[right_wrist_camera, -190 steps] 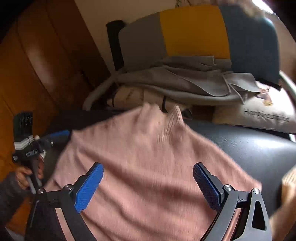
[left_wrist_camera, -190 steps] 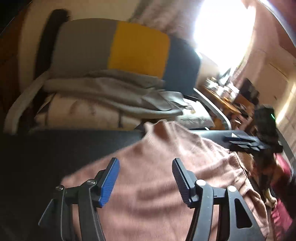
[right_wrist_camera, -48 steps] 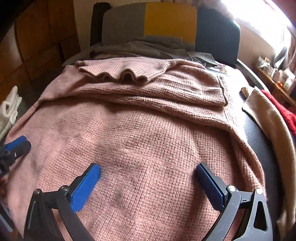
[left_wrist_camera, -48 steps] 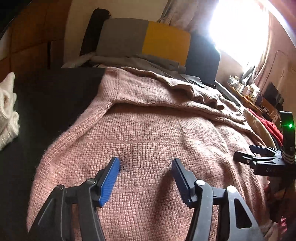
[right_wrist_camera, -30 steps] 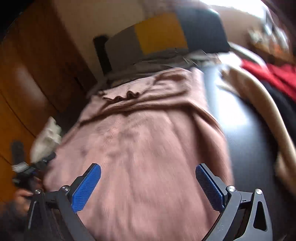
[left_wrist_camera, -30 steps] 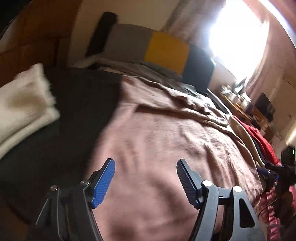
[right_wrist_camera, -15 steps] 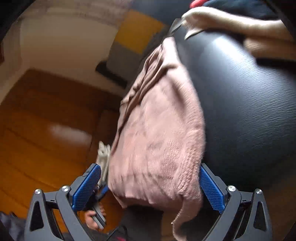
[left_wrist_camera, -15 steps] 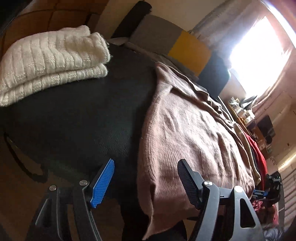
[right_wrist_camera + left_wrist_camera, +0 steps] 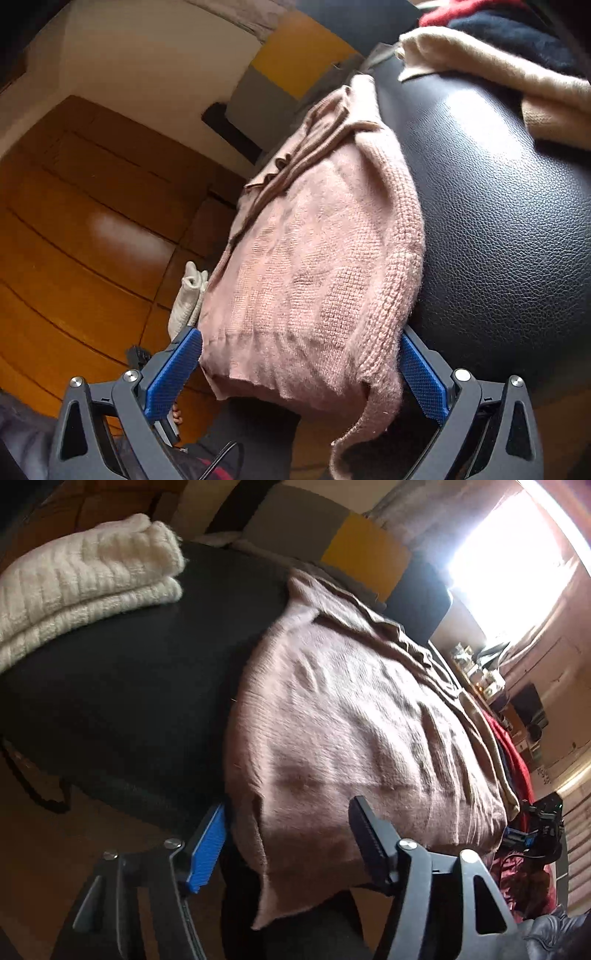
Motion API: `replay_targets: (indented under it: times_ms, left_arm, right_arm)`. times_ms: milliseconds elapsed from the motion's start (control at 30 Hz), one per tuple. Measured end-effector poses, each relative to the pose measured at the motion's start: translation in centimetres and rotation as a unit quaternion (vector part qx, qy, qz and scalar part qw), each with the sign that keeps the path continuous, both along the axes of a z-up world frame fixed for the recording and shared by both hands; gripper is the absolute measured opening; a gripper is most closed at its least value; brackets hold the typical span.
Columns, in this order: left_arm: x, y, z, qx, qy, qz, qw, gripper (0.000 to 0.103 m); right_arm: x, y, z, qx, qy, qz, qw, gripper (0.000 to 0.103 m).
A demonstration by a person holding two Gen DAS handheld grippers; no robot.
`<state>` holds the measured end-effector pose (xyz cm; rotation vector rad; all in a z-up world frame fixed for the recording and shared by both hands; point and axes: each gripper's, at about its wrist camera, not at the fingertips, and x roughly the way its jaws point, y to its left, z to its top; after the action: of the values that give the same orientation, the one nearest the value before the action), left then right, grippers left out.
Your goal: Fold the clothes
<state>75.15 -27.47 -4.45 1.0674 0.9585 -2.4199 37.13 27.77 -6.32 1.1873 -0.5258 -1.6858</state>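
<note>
A pink knit sweater (image 9: pixel 354 716) lies spread on a black leather surface (image 9: pixel 129 686), its hem hanging over the near edge; it also shows in the right wrist view (image 9: pixel 314 266). My left gripper (image 9: pixel 288 834) is open, its jaws on either side of the hem's left corner. My right gripper (image 9: pixel 299 365) is open and wide, its jaws on either side of the hem's right corner. The right gripper shows small at the far right of the left wrist view (image 9: pixel 535 830).
A folded white knit sweater (image 9: pixel 81 579) lies at the far left of the black surface. A beige garment (image 9: pixel 509 74) with red and dark clothes lies to the right. A grey, yellow and blue chair back (image 9: pixel 351 550) stands behind. Wooden panels (image 9: pixel 85 221) are at left.
Both grippers dropped from above the sweater to the near edge and closed in on the hanging hem's corners. Both stayed open.
</note>
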Motion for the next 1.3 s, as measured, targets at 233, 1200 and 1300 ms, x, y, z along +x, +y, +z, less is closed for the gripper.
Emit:
replay_targets:
  times_ms: [233, 1200, 1300]
  left_arm:
    - [-1.3, 0.1, -0.2, 0.019, -0.031, 0.025, 0.9991, 0.072]
    - [-3.1, -0.4, 2.5, 0.096, 0.087, -0.082, 0.9882, 0.008]
    - [-4.3, -1.9, 3.7, 0.112, 0.130, -0.089, 0.9812, 0.008]
  right_arm:
    - [-0.4, 1.4, -0.4, 0.061, 0.021, -0.018, 0.998, 0.037]
    - [-0.5, 0.6, -2.1, 0.029, -0.048, -0.001, 0.998, 0.018]
    - [-1.2, 0.7, -2.3, -0.011, -0.076, -0.005, 0.997, 0.018]
